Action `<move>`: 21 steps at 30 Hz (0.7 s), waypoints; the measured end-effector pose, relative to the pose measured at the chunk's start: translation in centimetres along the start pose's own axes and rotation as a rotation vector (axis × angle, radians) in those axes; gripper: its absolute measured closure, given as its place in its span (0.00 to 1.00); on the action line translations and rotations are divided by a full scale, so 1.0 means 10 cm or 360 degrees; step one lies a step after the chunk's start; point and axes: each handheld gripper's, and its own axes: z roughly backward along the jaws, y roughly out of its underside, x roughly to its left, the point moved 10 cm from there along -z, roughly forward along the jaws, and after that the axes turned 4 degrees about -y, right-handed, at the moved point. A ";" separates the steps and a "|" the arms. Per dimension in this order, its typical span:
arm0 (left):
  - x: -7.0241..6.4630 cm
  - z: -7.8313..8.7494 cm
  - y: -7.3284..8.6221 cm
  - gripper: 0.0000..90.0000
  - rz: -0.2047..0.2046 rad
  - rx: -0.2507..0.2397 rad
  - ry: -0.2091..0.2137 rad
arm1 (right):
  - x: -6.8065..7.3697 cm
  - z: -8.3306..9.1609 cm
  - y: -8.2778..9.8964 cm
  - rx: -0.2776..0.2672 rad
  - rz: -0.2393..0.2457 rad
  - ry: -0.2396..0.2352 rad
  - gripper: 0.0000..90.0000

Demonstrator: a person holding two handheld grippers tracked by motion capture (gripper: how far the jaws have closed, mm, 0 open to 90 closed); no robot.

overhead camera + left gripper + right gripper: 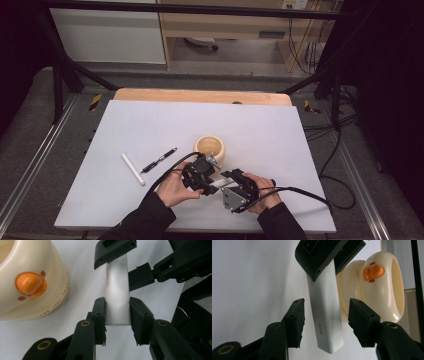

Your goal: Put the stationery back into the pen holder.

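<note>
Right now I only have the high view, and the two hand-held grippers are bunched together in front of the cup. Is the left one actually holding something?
Observer: Yes. In the left gripper view, the left hand-held gripper presses its pads on both sides of a white tube.
Operator: And the right one?
Observer: The right hand-held gripper straddles the other end of the white tube, with a gap showing at each pad.
Operator: Anything on the cup?
Observer: The cup has an orange beak-shaped knob on its side.
</note>
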 end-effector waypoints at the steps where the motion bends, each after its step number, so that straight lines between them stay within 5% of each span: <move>1: 0.00 -0.01 0.00 0.74 0.0000 0.0000 -0.0002 | 0.00 0.00 0.00 0.0002 0.0022 0.0005 0.55; 21: -0.02 -0.05 -0.04 0.74 -0.0021 -0.0003 -0.0007 | 0.06 -0.01 -0.02 -0.0013 0.0177 -0.0018 0.74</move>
